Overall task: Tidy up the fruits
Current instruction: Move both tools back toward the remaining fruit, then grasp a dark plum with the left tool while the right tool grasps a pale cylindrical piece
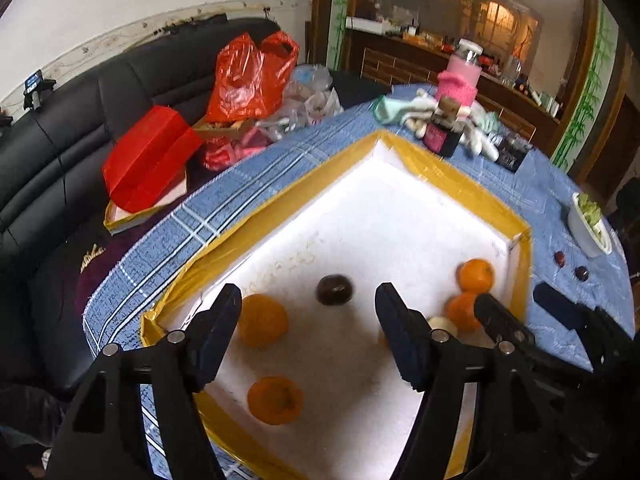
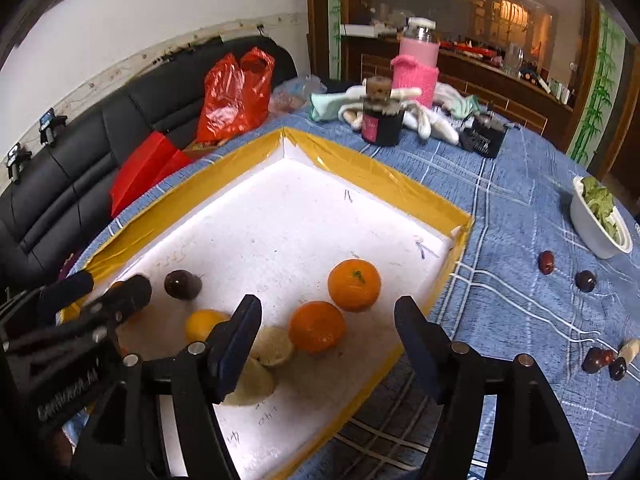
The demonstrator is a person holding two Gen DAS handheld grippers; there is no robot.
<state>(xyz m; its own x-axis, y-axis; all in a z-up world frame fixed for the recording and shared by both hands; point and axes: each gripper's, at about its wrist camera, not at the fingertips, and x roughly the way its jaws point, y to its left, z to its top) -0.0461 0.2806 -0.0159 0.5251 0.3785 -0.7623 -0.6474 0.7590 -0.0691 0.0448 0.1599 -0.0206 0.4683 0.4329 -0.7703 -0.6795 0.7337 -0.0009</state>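
Observation:
A white foam tray with a yellow taped rim point(image 1: 448, 168) point(image 2: 360, 168) lies on the blue cloth. In it are several oranges point(image 1: 262, 320) point(image 2: 354, 285), a dark plum point(image 1: 334, 289) point(image 2: 182, 284) and pale fruits point(image 2: 274, 346). My left gripper point(image 1: 308, 300) is open and empty above the tray, the plum just beyond its fingertips. My right gripper point(image 2: 328, 312) is open and empty over the tray's right part, above an orange point(image 2: 317, 326). Several dark plums point(image 2: 546, 262) point(image 1: 582, 272) and a pale fruit point(image 2: 630, 350) lie on the cloth to the right.
A white bowl of greens point(image 2: 600, 236) point(image 1: 588, 228) stands at the right. A dark jar point(image 2: 380, 122), a pink bottle point(image 2: 418, 62), gloves and a black box point(image 2: 484, 138) stand behind the tray. A black sofa point(image 1: 60, 152) with red bags point(image 1: 250, 76) is at left.

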